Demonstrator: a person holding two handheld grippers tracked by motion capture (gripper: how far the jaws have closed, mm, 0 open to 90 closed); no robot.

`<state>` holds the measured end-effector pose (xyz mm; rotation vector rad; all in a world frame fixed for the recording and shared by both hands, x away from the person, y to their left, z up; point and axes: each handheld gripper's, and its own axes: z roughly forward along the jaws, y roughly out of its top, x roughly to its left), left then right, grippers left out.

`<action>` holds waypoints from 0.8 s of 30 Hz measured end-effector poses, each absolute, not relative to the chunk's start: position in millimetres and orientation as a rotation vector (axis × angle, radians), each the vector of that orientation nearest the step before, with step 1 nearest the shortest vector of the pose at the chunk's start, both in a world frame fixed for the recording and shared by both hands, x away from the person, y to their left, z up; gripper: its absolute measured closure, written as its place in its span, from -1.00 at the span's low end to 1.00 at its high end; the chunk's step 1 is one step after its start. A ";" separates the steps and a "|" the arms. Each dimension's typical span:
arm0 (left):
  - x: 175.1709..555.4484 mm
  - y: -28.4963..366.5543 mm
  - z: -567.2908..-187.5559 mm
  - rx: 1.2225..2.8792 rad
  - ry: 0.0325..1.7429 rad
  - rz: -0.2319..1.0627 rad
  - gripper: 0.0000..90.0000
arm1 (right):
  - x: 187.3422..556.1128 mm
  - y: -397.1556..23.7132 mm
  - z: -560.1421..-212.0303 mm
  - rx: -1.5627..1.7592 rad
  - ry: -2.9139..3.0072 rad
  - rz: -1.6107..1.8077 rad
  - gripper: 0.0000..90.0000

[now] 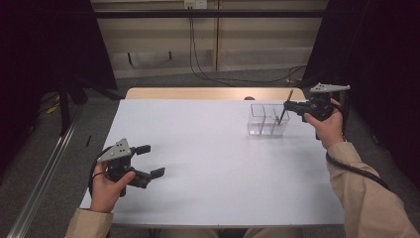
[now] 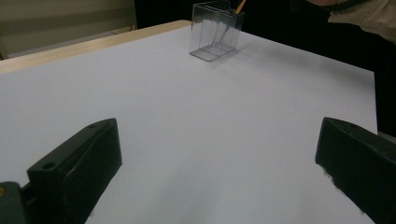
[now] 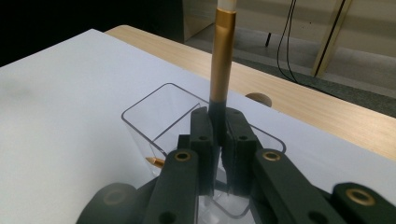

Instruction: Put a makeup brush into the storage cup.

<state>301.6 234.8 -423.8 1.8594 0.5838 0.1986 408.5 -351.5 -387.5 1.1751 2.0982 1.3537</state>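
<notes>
1. The right gripper is clenched on a pencil with a dark lower shaft and a gold upper section. It grips low on the shaft, so most of the length stands above the jaws; my guess is that a small twist of the hand would make the pencil pivot or slip.
2. The pencil hangs tilted over the clear plastic organizer, near its right compartment in the high view. If lowered at this slant, the tip could catch on a divider or on the rim and push the light box along the counter.
3. Something with a pointed orange tip, perhaps another pencil, already lies inside the organizer; the newcomer may jam against it.
4. The organizer sits near the counter's far edge, so a hard nudge might tip it off.
5. The left gripper rests released and empty, well apart, too distant to steady the box.
</notes>
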 end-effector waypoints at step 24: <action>302.9 234.3 -422.9 1.865 0.578 0.201 -0.99 | 399.8 -352.0 -394.0 1.181 2.020 1.478 -0.77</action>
